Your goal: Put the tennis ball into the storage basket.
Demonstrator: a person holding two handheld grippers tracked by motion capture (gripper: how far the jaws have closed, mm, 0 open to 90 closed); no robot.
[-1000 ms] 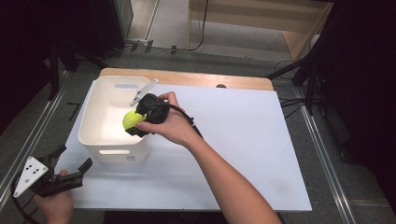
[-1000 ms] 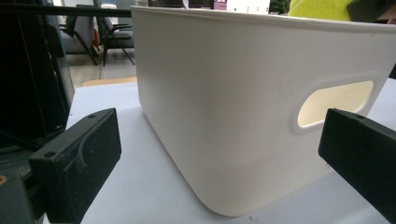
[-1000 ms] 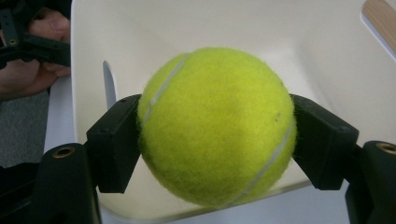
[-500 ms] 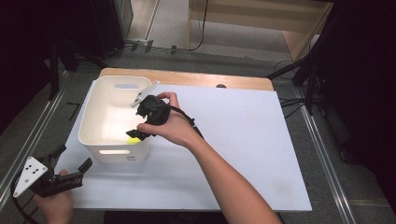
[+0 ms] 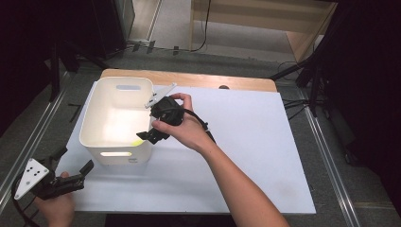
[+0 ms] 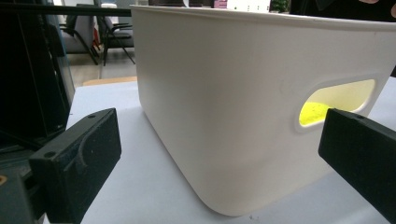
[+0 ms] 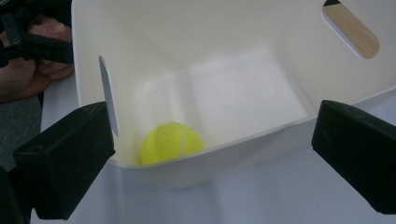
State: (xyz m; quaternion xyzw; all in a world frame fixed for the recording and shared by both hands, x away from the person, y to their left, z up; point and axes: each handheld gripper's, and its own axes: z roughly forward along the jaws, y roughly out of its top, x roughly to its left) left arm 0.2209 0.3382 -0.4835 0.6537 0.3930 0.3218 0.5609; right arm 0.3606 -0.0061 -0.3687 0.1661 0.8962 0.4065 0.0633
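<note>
A yellow tennis ball point(image 7: 170, 142) lies on the floor of a white plastic bin point(image 5: 94, 137), in its near right corner point(image 5: 137, 142). My right gripper point(image 5: 150, 136) hovers over the bin's right rim, tilted down into it. Its jaws have just been opening and now stand wide apart with nothing between them point(image 7: 210, 154). My left gripper point(image 5: 73, 161) rests low at the table's front left, open, and faces the bin's near wall point(image 6: 217, 158). Through that wall's handle slot the ball point(image 6: 322, 112) shows as a yellow patch.
The bin stands at the back left of a white board point(image 5: 246, 142) on the table. A wooden strip point(image 5: 189, 79) runs along the board's far edge. Metal rails point(image 5: 326, 151) flank both sides, and dark stands and cables lie beyond.
A second ago the right gripper held the ball above the bin. The jaws have opened, the ball has dropped to the bin's floor, and the hand has shifted slightly. The left gripper has stayed put.
</note>
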